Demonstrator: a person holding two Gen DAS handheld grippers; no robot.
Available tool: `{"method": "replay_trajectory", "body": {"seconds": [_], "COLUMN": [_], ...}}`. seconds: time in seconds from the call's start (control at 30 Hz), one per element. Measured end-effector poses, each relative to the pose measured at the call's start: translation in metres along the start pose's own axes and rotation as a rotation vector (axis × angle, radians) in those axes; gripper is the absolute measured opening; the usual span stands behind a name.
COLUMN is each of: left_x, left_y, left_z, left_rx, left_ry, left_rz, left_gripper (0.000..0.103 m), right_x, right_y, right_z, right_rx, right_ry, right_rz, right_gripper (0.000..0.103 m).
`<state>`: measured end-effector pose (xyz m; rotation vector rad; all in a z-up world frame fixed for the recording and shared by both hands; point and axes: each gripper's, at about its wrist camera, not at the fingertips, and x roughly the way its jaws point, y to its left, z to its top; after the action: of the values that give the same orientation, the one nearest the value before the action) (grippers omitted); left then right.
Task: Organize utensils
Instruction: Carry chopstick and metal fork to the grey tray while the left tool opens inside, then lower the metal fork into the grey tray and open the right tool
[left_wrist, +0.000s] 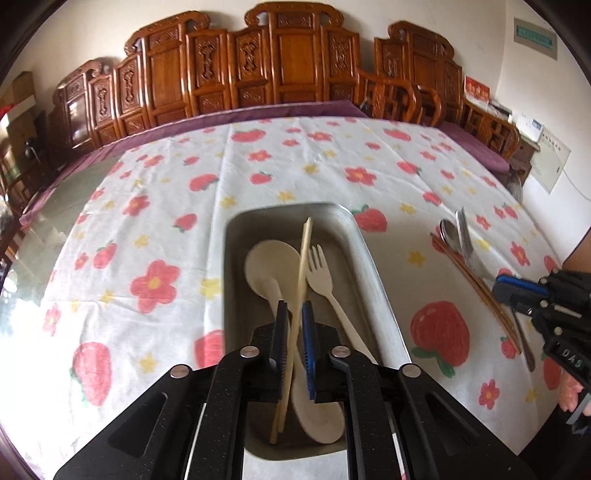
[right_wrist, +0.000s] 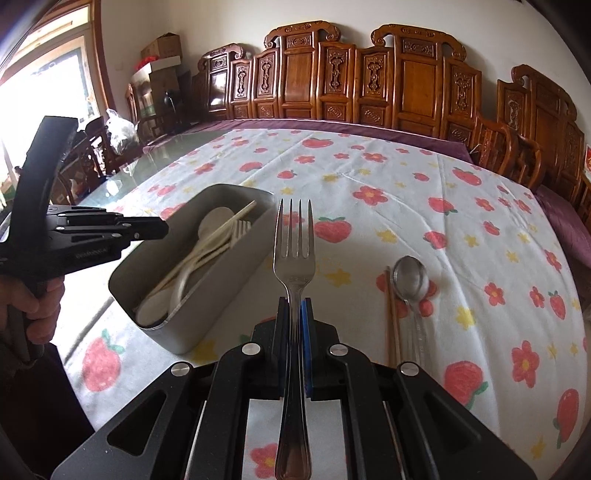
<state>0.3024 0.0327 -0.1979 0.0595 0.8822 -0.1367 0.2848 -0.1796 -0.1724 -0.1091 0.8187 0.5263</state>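
Pinched upright in right gripper (right_wrist: 295, 314), silver metal fork (right_wrist: 294, 258), tines toward twelve; grey rectangular metal tray (right_wrist: 207, 314) at ten o'clock

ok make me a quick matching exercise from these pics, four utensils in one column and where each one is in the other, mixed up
Things:
1. metal fork
2. pale chopstick
3. metal spoon
4. cream plastic fork

Places:
A. lying in the grey bin, free of both grippers
B. on the tablecloth beside brown chopsticks
C. clamped in the right gripper
D. between the left gripper's pads, over the bin

Pairs: 1-C, 2-D, 3-B, 4-A
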Motion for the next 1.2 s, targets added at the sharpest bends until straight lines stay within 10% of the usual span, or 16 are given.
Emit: {"method": "replay_trajectory", "body": {"seconds": [1.2], "left_x": [-0.057], "left_y": [0.097], "left_z": [-0.006], "left_rx": [-0.141], "left_ry": [-0.122], "left_rz": [0.055], "left_gripper": [0.019], "right_x": [0.105], "right_y": [0.111], "right_z": [0.071], "right_rx": [0.034], "right_ry": [0.116], "right_rz": [0.051], "right_gripper": [0.008]}}
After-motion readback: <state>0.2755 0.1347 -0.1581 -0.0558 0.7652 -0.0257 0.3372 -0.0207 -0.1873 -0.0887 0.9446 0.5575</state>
